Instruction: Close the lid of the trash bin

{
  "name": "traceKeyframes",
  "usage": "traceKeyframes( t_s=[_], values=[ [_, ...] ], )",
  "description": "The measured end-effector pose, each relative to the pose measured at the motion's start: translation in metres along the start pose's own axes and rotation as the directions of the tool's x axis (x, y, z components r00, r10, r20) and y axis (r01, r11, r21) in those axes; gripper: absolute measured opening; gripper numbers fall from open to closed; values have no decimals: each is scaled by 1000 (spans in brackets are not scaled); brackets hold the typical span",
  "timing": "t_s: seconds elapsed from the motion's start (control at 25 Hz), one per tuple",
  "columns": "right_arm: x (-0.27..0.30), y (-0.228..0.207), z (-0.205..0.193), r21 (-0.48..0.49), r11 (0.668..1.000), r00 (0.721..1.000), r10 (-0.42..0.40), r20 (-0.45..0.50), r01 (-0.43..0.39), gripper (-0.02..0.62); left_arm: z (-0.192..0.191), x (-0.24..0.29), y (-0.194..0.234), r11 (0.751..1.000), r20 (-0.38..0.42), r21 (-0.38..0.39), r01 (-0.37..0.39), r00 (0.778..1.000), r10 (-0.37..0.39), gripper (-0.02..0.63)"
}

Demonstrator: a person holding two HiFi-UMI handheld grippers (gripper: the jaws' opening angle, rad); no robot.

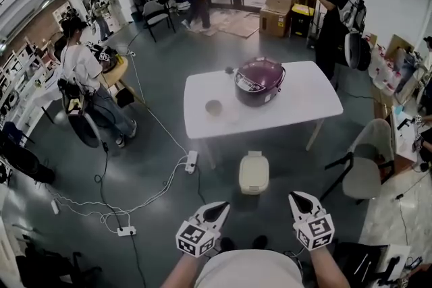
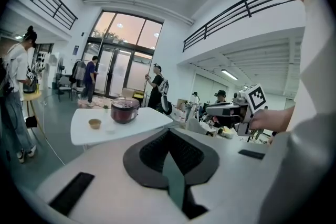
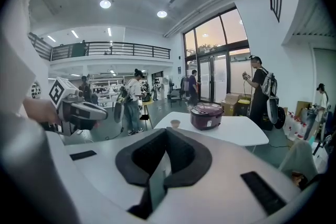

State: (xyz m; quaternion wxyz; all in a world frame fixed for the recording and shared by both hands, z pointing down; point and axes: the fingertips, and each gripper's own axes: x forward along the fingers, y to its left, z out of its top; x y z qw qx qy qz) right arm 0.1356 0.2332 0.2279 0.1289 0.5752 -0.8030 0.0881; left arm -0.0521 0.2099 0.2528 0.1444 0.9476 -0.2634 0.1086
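Left gripper (image 1: 217,211) and right gripper (image 1: 302,199): jaws together, holding nothing. Trash bin (image 1: 254,173) stands on the floor, well ahead of both, just before the white table (image 1: 310,98). Risk: an off-centre push on its lid could tip or slide the bin.

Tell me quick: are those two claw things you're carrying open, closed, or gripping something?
Left gripper: closed, holding nothing.
Right gripper: closed, holding nothing.

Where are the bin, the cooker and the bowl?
bin (image 1: 254,172), head view, on its cream lid.
cooker (image 1: 259,79), head view, on its purple lid.
bowl (image 1: 214,107), head view, on its middle.
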Motion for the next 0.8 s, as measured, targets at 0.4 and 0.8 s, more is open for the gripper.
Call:
traceKeyframes(
  t_s=[0.4, 0.8],
  values=[
    [2, 11, -1, -7, 1000, 999, -28, -19, 28, 11, 0, -5, 10, 1000, 12, -14, 18, 1000, -18, 12],
    [8, 22, 5, -15, 1000, 999, -21, -25, 21, 12, -1, -11, 15, 999, 19, -33, 25, 1000, -24, 12]
  ],
)
